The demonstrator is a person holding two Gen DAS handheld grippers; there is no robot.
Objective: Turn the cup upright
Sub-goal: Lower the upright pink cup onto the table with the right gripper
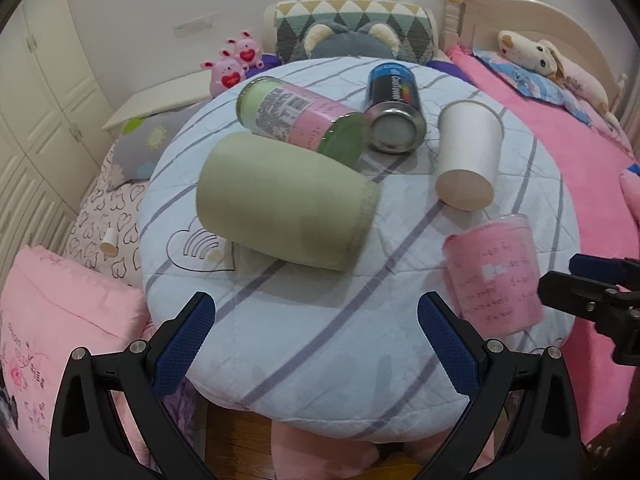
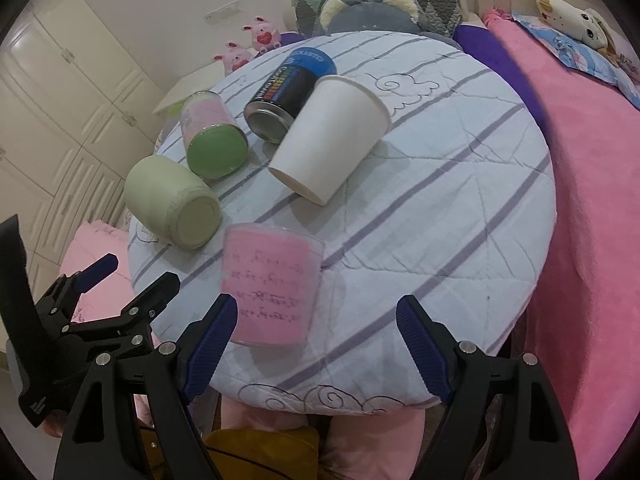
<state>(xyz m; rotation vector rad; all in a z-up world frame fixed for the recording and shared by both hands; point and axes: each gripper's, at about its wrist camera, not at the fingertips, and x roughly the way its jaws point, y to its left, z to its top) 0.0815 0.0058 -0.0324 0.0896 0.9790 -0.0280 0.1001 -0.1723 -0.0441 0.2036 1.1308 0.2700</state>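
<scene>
A white paper cup [image 1: 470, 152] [image 2: 330, 140] lies on its side on the round quilted table [image 1: 320, 344] [image 2: 440, 240], base toward me. A pale green cup [image 1: 286, 200] [image 2: 172, 200] lies on its side at the left. A clear cup with a pink label [image 1: 494, 276] [image 2: 270, 286] stands near the front edge. My left gripper [image 1: 316, 336] is open, low at the table's front edge, in front of the green cup. My right gripper [image 2: 316, 340] is open, with its left finger [image 2: 210, 344] just beside the pink cup.
A pink-labelled jar with a green lid [image 1: 300, 120] [image 2: 212, 140] and a black and blue can [image 1: 394, 108] [image 2: 288, 92] lie on their sides at the back. A bed with a pink blanket [image 2: 592, 200] is to the right. Pillows and soft toys [image 1: 234, 66] surround the table.
</scene>
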